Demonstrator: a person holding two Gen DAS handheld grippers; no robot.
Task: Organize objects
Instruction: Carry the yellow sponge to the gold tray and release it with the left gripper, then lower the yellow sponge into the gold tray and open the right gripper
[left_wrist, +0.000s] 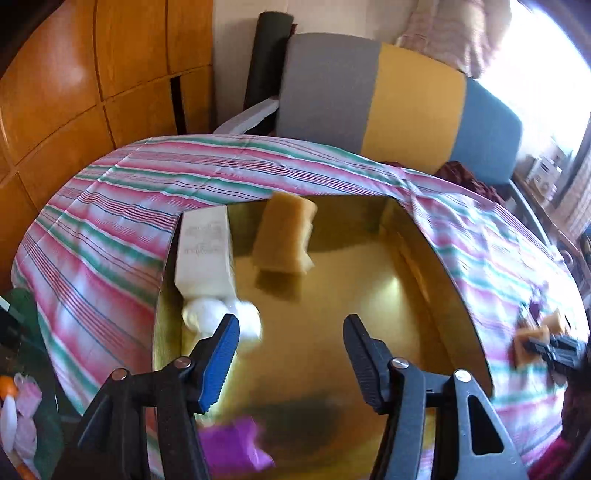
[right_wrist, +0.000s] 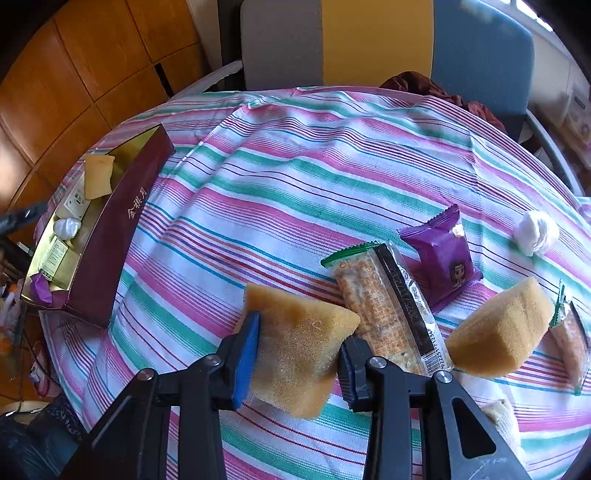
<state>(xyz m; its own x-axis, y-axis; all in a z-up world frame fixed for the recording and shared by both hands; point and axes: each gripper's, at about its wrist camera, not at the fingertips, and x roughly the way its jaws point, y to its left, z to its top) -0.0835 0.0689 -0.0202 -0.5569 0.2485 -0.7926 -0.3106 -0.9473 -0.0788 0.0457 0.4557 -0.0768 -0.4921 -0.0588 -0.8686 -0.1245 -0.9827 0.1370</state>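
Far left on the striped worktop (right_wrist: 295, 155): maroon box (right_wrist: 110, 236), gold-lined, long axis running from about 7 toward 1 o'clock in the right wrist view. Already inside — a tan sponge (left_wrist: 284, 232) near the far end, a pale carton (left_wrist: 205, 251) along the left wall, a white wad (left_wrist: 221, 317) below it, a purple packet (left_wrist: 232, 446) at the near end. Hung directly over that gold floor: left tool (left_wrist: 291, 350), jaws wide apart, nothing between them, sponge lying loose at 12 o'clock from the tips.

Further right, well apart from the box: right tool (right_wrist: 295, 354), jaws narrow and pinched on a second sponge piece (right_wrist: 299, 347), foam bulging past both pads. Box lay at roughly 10 o'clock from that grip — probably the coming carry, and the right hand's job. Still loose at 2 to 3 o'clock: wrapped snack bar (right_wrist: 388, 314), purple pouch (right_wrist: 443, 258), third sponge block (right_wrist: 498, 332), white ball (right_wrist: 535, 229).
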